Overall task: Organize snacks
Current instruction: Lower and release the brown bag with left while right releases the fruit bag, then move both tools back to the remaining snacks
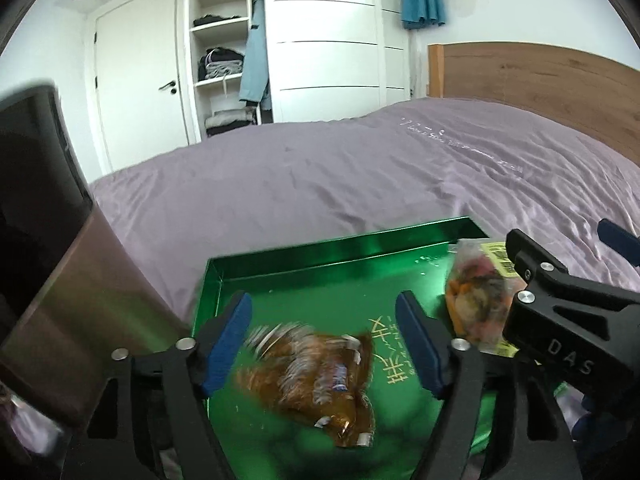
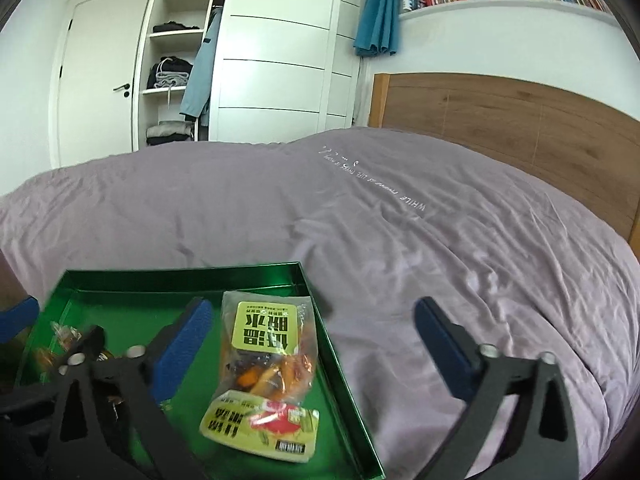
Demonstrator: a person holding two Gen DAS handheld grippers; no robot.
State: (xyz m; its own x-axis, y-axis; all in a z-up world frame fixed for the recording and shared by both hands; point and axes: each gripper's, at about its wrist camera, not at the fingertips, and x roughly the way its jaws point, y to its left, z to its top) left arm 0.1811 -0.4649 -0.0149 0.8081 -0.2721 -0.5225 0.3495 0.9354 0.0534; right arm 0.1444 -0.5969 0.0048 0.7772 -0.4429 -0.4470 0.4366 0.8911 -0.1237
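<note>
A shiny green tray [image 1: 320,246] lies on the purple bed, also in the right wrist view [image 2: 180,270]. A brown snack packet [image 1: 312,376] lies in it, blurred, below and between the open fingers of my left gripper [image 1: 328,344]. A clear bag of mixed snacks with a yellow-green label [image 2: 268,354] lies in the tray's right part, also in the left wrist view [image 1: 476,292]. My right gripper [image 2: 316,348] is open and empty above that bag and the tray's right rim.
The purple bedspread [image 2: 400,220] spreads all around the tray. A wooden headboard [image 2: 520,128] stands at the right. A dark brown object [image 1: 60,260] rises close on the left of the left gripper. White wardrobe and door stand beyond the bed.
</note>
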